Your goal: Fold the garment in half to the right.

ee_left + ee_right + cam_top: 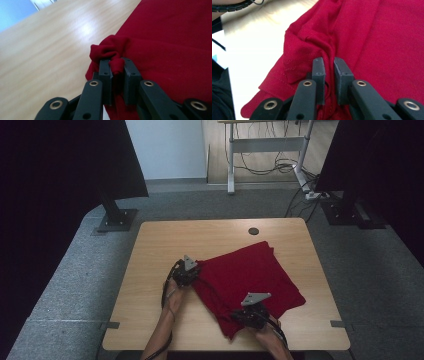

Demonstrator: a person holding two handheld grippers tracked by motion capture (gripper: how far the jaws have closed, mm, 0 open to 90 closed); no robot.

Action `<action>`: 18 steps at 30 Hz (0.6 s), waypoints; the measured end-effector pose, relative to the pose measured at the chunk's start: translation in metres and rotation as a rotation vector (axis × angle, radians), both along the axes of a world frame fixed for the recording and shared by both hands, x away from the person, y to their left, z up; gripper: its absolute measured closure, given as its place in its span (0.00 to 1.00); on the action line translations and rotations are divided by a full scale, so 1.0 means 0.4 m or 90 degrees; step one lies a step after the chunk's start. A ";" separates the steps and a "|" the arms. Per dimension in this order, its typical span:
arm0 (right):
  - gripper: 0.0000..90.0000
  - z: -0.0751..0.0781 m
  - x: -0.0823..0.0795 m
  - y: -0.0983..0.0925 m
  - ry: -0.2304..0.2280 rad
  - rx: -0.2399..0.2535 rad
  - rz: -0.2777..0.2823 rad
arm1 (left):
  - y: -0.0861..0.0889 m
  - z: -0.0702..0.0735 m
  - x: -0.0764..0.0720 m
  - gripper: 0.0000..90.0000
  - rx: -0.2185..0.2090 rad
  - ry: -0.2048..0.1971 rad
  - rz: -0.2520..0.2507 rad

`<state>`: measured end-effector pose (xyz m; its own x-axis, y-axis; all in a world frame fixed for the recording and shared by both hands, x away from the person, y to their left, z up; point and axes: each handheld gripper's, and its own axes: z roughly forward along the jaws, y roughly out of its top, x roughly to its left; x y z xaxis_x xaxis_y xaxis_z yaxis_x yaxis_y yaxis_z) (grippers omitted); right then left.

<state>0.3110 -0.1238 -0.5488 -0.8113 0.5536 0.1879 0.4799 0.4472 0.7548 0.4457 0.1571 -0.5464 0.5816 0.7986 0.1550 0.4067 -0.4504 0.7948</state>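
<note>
A light wooden table (165,245) stands on grey carpet, with dark screens at both sides and a desk frame with loose cables at twelve o'clock in the high view. A red cloth (250,275), folded roughly square and turned like a diamond, lies on the table's near right half.

The left gripper (192,276) sits at the cloth's nine o'clock corner; its jaws are pressed together on a bunched knot of that corner, which bulges up between and beyond the pads (105,67) in the left gripper view. The right gripper (239,316) is at the cloth's six o'clock corner, jaws pinching a raised ridge of fabric beside a stitched hem.

From above, both sets of jaws are hidden under the grey plates and hands, so the grip itself cannot be made out there. The gripper views show the pinches closely but cut off the cloth's far edges. The right gripper view is washed out over the bare table.
</note>
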 end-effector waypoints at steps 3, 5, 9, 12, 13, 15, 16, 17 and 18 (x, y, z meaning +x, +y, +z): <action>0.89 0.000 -0.002 0.009 -0.001 0.000 0.005 | 0.030 -0.001 -0.014 0.88 -0.015 0.009 0.013; 0.89 -0.002 -0.015 0.059 -0.006 0.002 0.035 | 0.067 0.000 -0.034 0.88 -0.022 0.019 0.028; 0.89 -0.003 -0.021 0.078 -0.008 0.003 0.044 | 0.102 0.001 -0.053 0.88 -0.027 0.027 0.041; 0.89 -0.005 -0.033 0.119 -0.008 0.009 0.066 | 0.142 0.001 -0.075 0.88 -0.041 0.038 0.057; 0.89 -0.005 -0.033 0.119 -0.008 0.009 0.066 | 0.142 0.001 -0.075 0.88 -0.041 0.038 0.057; 0.89 -0.005 -0.034 0.126 -0.008 0.010 0.070 | 0.170 0.000 -0.094 0.88 -0.056 0.043 0.071; 0.89 -0.005 -0.034 0.126 -0.008 0.010 0.070 | 0.170 0.000 -0.094 0.88 -0.056 0.043 0.071; 0.89 -0.006 -0.042 0.146 -0.005 0.014 0.083 | 0.183 0.000 -0.102 0.88 -0.069 0.049 0.079; 0.89 -0.007 -0.044 0.154 -0.004 0.016 0.091 | 0.188 0.000 -0.105 0.88 -0.071 0.051 0.080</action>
